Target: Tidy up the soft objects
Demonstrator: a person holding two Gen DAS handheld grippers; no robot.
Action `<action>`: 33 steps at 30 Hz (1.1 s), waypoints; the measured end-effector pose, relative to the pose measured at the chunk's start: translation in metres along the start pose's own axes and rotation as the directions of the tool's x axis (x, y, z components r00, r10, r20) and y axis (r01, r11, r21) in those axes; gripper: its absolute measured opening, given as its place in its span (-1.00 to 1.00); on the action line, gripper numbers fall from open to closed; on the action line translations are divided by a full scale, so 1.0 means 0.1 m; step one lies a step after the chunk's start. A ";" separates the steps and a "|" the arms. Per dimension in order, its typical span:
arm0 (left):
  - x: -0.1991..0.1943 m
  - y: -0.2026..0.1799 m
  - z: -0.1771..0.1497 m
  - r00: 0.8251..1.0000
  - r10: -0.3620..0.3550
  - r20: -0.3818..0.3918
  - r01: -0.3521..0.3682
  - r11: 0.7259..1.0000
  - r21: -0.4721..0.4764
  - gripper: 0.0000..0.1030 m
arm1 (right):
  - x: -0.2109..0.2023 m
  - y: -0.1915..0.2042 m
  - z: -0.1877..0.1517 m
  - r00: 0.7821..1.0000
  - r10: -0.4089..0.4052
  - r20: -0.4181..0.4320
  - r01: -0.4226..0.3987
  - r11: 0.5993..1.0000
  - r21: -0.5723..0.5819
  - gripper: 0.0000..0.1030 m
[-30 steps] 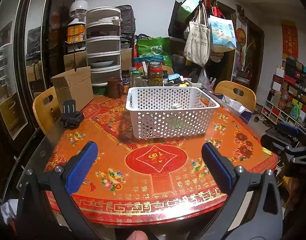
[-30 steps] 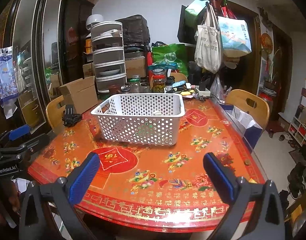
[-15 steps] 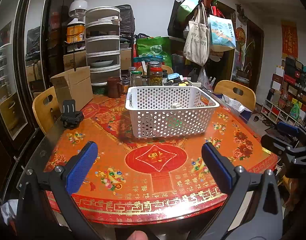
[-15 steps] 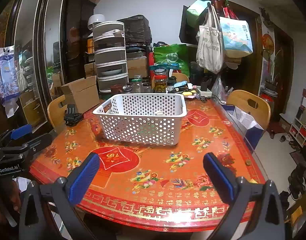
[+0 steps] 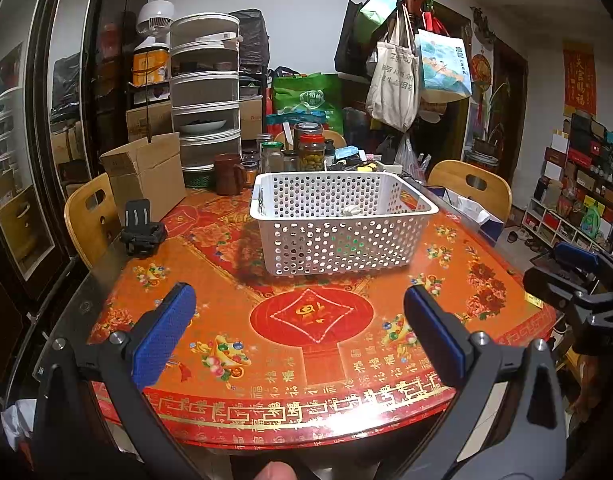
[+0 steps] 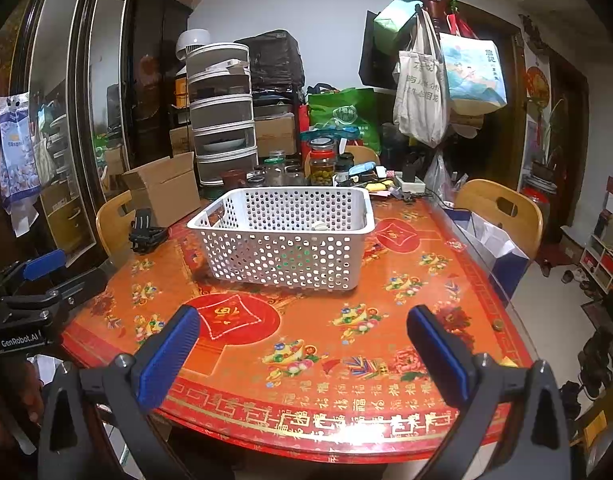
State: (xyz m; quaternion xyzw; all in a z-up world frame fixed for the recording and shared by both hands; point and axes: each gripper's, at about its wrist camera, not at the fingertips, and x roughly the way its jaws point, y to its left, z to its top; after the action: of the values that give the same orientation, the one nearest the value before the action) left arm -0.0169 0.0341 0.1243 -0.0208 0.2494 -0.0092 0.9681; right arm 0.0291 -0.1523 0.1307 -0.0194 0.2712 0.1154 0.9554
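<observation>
A white perforated basket (image 5: 342, 220) stands on the red patterned table (image 5: 314, 316); it also shows in the right wrist view (image 6: 286, 236). Small pale and green things lie inside it (image 5: 351, 210), mostly hidden by its walls. My left gripper (image 5: 300, 320) is open and empty above the table's near edge, well short of the basket. My right gripper (image 6: 302, 340) is open and empty, also back from the basket. Each gripper shows at the edge of the other's view, the right one (image 5: 578, 276) and the left one (image 6: 30, 292).
A black phone holder (image 5: 140, 228) sits at the table's left. A cardboard box (image 5: 146, 172), jars (image 5: 310, 152) and a brown mug (image 5: 226, 174) crowd the far side. Wooden chairs (image 5: 474, 188) stand around the table. A coat rack with bags (image 5: 402, 64) stands behind.
Both grippers have drifted slightly; the basket and table sit almost where they were. Both stay open and empty.
</observation>
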 end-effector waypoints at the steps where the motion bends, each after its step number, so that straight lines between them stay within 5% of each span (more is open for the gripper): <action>1: 0.00 0.00 0.00 1.000 0.002 0.001 -0.002 1.000 0.001 1.00 | 0.00 0.00 0.00 1.000 0.000 0.000 0.000 1.000 0.001 1.00; 33: 0.05 0.01 -0.07 1.000 -0.012 -0.009 0.013 1.000 0.007 1.00 | -0.01 -0.01 -0.01 1.000 0.001 -0.002 -0.001 1.000 0.003 1.00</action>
State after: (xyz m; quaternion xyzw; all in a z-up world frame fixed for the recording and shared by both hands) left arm -0.0160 0.0348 0.1156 -0.0187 0.2537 -0.0162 0.9670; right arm 0.0278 -0.1533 0.1301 -0.0181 0.2724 0.1153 0.9551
